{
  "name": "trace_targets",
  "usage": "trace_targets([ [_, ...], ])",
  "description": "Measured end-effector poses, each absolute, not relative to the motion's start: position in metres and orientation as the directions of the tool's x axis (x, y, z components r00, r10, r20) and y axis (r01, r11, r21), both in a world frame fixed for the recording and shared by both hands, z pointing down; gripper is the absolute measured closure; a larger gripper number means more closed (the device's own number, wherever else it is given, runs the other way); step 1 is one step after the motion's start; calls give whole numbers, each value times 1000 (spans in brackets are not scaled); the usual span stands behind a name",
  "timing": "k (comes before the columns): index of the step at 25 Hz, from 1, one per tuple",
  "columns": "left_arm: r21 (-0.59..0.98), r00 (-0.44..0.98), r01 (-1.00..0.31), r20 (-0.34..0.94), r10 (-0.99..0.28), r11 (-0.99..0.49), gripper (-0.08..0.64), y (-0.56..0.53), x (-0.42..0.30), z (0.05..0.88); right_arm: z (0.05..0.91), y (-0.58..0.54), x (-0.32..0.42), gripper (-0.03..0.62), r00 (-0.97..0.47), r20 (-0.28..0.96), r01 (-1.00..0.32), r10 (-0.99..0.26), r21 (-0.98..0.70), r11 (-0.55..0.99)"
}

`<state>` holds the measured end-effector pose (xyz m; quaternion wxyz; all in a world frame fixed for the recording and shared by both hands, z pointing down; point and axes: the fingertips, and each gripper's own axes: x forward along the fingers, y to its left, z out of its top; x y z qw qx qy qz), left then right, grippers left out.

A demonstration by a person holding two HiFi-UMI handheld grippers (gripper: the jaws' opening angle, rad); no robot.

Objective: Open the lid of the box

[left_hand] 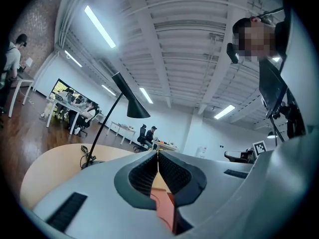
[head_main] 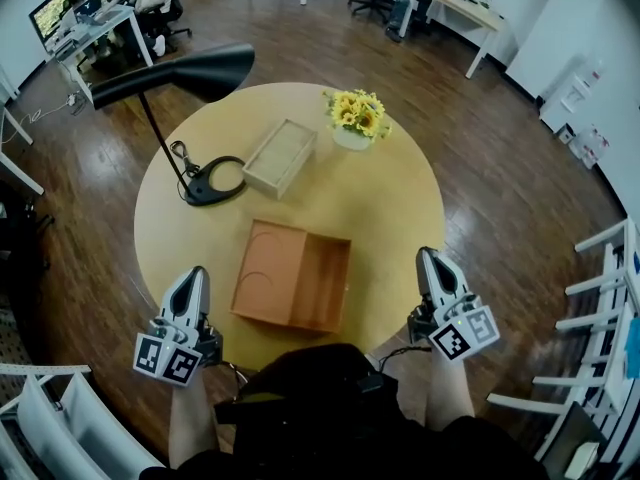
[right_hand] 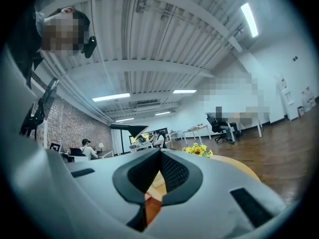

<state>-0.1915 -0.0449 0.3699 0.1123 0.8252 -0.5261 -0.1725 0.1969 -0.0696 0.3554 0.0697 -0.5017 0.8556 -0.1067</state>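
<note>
Left gripper and right gripper, both closed and empty, flanked the near edge of the round pale wooden table. Dark wooden plank floor surrounded that table, with office desks beyond.

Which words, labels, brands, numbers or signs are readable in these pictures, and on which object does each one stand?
No text is readable in any view.
Left gripper and right gripper, marker cubes: black-and-white square patterns only, no letters.
Monitor on the far desk: too small to read.
Sheets on the white wall: too small to read.
Box: no print visible.
</note>
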Motion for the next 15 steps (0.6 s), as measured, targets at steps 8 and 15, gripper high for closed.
trace_targets([
  [8, 390, 359, -832, -165, -919, -395, 558, -42, -200, 379, 365, -66, 188, 592, -511, 4, -832, -859, -251, 494],
  [15, 396, 356, -832, -158, -921, -389, 558, -38, -197, 379, 361, -63, 187, 592, -529, 6, -824, -849, -242, 512],
])
